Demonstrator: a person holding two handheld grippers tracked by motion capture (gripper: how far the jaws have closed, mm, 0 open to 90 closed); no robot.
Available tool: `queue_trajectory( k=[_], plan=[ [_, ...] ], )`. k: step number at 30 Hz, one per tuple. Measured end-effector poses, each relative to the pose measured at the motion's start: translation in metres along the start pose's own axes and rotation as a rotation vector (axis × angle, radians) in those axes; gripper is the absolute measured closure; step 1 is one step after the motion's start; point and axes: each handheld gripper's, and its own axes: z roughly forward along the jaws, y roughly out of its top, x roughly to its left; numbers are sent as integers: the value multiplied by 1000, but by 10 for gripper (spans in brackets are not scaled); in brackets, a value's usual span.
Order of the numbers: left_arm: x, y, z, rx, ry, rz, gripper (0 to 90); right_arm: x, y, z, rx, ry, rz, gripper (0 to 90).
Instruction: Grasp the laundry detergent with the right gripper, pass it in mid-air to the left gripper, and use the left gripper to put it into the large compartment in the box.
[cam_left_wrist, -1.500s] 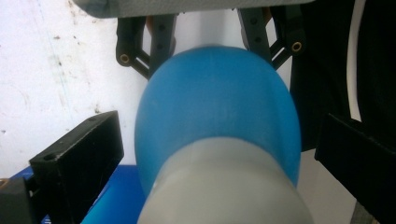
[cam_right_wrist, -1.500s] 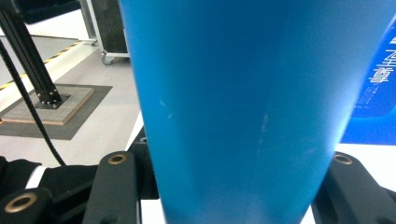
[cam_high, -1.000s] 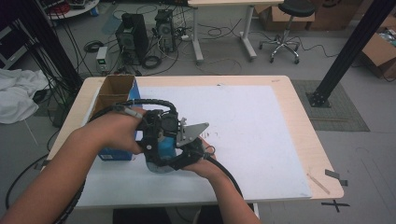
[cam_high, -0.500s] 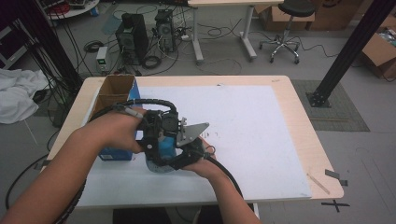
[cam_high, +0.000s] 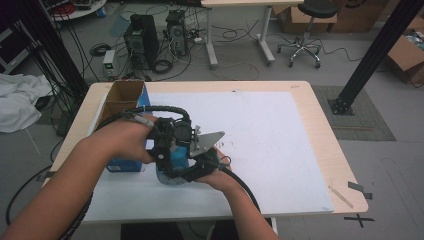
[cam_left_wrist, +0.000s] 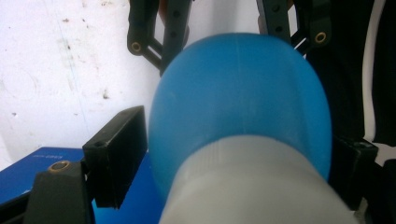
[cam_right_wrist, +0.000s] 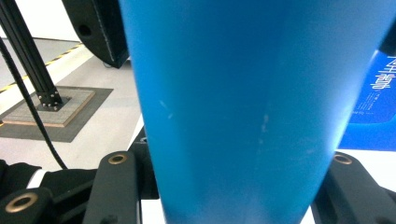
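Between the two grippers, low over the white table cover (cam_high: 280, 145), sits a blue plastic bottle (cam_high: 176, 159) with a white ribbed cap (cam_left_wrist: 252, 186). Smooth, glossy body, rounded shoulder, faintly scuffed down its side in the right gripper view, where it runs straight up the frame from between the jaws. So its long axis lies along that gripper's reach, and the right gripper (cam_high: 192, 172) is clamped hard across the body: firmly grasping the bottle, no daylight either side.

Now the left gripper (cam_high: 167, 142). It looks down the bottle from the cap end, the cap nearest, the blue shoulder swelling beyond it. Its jaws have just been closing with the cap end between them; the left finger (cam_left_wrist: 116, 154) stands just beside the blue shoulder, the other is tucked behind the bottle's far edge. Whether the pads are pressing yet, I cannot tell. They look a touch short of contact on the visible side.

That's the relation to watch: cap end towards the left gripper, body locked in the right. A twist of the cap looks like the next call.

Beside them, a blue carton (cam_high: 122, 162) and an open cardboard box (cam_high: 122, 97) rest at the table's left edge.
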Motion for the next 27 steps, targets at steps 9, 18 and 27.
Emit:
queue_trajectory(
  k=[9, 18, 27],
  plan=[
    [0, 1, 1, 9, -1, -2, 250, -1, -1, 0, -1, 3, 7, 457],
    [0, 0, 2, 2, -9, -3, 285, -1, -2, 1, 5, -2, 6, 457],
    [0, 1, 3, -15, -21, 6, 377, 0, -2, 0, 4, 0, 12, 459]
  ],
)
